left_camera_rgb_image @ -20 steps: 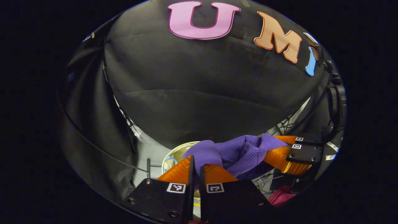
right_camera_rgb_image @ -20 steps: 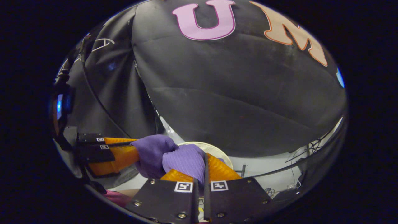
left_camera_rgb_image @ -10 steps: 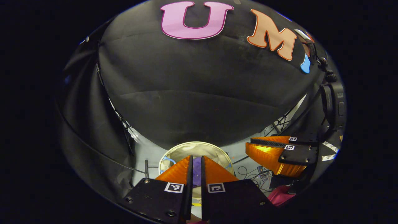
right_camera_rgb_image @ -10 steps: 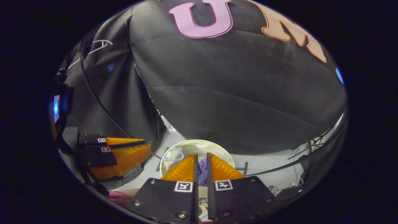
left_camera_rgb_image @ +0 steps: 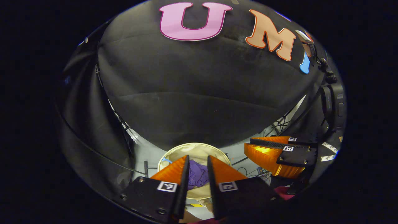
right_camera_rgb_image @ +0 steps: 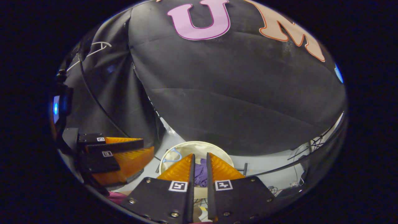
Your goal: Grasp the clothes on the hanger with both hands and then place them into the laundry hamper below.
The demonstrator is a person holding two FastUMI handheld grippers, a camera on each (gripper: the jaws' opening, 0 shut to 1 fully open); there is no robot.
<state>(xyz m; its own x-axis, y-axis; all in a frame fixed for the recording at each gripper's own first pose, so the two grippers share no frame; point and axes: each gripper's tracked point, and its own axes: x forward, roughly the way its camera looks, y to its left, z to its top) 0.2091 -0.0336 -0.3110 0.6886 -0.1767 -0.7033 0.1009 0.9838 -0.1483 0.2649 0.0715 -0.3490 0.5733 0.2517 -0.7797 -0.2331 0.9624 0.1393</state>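
A purple knit garment (left_camera_rgb_image: 197, 178) lies loose inside the round cream laundry hamper (left_camera_rgb_image: 193, 146) on the floor below. My left gripper (left_camera_rgb_image: 197, 157) hovers above the hamper, open, with the garment visible through the gap between its fingers and nothing held. In the right gripper view the same garment (right_camera_rgb_image: 201, 173) rests in the hamper (right_camera_rgb_image: 199, 145), and my right gripper (right_camera_rgb_image: 201, 154) stands slightly open over it, empty. The two grippers hang side by side: the right gripper (left_camera_rgb_image: 247, 143) appears to the right of the left one, the left gripper (right_camera_rgb_image: 147, 145) to the left of the right one.
A bare white hanger (right_camera_rgb_image: 93, 49) hangs high at the left on the booth wall. Loose cables (left_camera_rgb_image: 248, 171) lie on the pale floor beside the hamper. A black device on a stand (left_camera_rgb_image: 334, 105) rises at the right. A pink sleeve (left_camera_rgb_image: 279, 193) shows low down.
One second ago both grippers were shut on the purple garment, stretched between them. Both have let go, the garment has dropped into the hamper, and the left fingers have spread wider.
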